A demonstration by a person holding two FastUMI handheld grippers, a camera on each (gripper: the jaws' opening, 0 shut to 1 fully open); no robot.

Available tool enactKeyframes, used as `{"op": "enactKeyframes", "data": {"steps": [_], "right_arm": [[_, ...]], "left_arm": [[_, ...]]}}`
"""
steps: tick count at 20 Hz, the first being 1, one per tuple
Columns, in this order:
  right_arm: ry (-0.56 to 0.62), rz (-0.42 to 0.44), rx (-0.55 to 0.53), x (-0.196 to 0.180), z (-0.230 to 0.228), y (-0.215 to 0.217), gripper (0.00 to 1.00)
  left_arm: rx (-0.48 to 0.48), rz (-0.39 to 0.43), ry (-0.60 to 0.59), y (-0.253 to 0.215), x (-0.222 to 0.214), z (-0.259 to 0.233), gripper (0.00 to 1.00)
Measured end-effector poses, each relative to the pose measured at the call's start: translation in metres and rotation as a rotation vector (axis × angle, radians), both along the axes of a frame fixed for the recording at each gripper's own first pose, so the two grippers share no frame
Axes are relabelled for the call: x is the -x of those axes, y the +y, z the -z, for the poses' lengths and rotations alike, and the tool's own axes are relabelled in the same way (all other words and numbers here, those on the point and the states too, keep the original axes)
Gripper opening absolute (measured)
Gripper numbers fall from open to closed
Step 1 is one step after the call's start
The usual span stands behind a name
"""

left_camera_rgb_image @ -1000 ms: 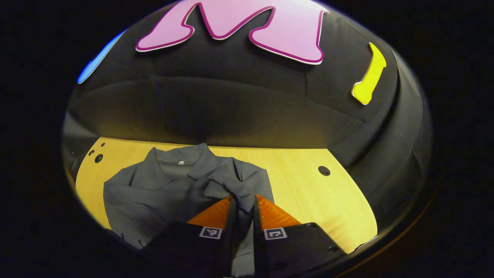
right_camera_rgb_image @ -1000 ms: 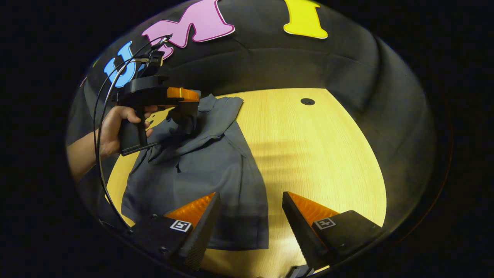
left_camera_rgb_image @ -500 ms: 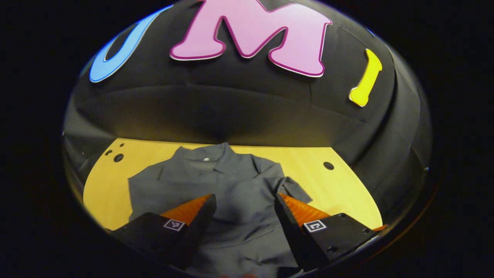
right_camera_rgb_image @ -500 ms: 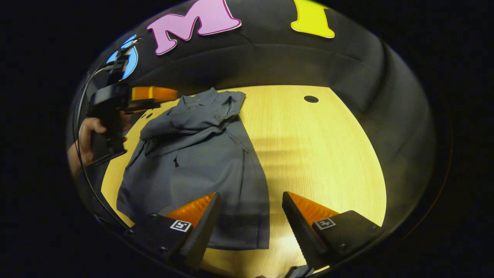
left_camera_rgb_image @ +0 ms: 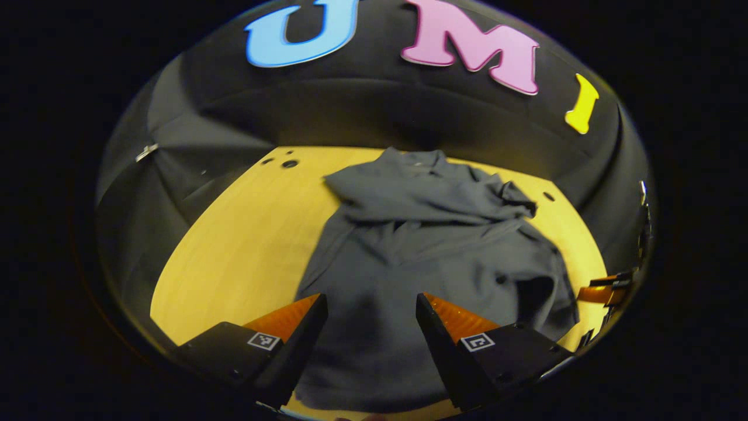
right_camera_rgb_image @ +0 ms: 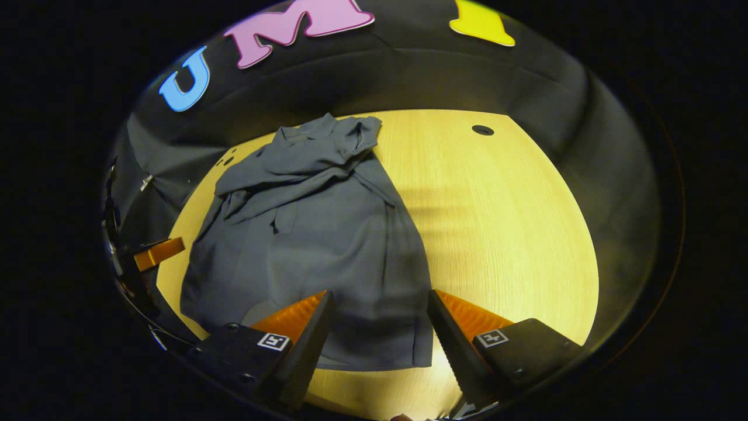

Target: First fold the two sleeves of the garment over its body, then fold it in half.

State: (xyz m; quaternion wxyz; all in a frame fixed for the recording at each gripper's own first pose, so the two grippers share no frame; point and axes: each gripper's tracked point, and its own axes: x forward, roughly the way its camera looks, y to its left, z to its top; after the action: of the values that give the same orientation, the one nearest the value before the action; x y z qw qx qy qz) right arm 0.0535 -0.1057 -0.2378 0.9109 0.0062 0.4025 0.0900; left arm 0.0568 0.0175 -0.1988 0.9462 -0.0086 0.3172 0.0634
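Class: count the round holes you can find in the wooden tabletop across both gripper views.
3 can be told: one large hole at the far right of the table, and a large hole with a smaller one beside it at the far left. The shirt may hide more.

1. In the left gripper view, my left gripper [left_camera_rgb_image: 369, 304] is covering part of the shirt [left_camera_rgb_image: 426, 257] near its hem.
2. In that same view, the right gripper [left_camera_rgb_image: 605, 289] is getting cut off at the edge.
3. In the right gripper view, I am seeing just a sliver of the left gripper at the edge.
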Motion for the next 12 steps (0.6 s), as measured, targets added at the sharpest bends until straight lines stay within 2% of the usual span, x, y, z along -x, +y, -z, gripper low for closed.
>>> {"op": "enactKeyframes", "data": {"steps": [4, 5, 6, 11, 12], "right_arm": [[0.033, 0.033, 0.070, 0.010, 0.017, -0.010, 1.00], [0.045, 0.045, 0.075, 0.012, 0.022, -0.014, 1.00], [0.056, 0.058, 0.082, 0.015, 0.028, -0.017, 1.00], [0.132, 0.090, 0.101, 0.030, 0.058, -0.025, 1.00], [0.116, 0.094, 0.110, 0.031, 0.054, -0.025, 1.00]], "left_arm": [[0.013, -0.081, 0.067, 0.032, 0.051, 0.032, 0.96], [0.005, -0.092, 0.084, 0.038, 0.061, 0.041, 0.92], [0.002, -0.100, 0.099, 0.043, 0.068, 0.049, 0.96], [0.026, -0.115, 0.138, 0.048, 0.089, 0.069, 0.96], [0.028, -0.113, 0.142, 0.047, 0.090, 0.071, 0.96]]}}
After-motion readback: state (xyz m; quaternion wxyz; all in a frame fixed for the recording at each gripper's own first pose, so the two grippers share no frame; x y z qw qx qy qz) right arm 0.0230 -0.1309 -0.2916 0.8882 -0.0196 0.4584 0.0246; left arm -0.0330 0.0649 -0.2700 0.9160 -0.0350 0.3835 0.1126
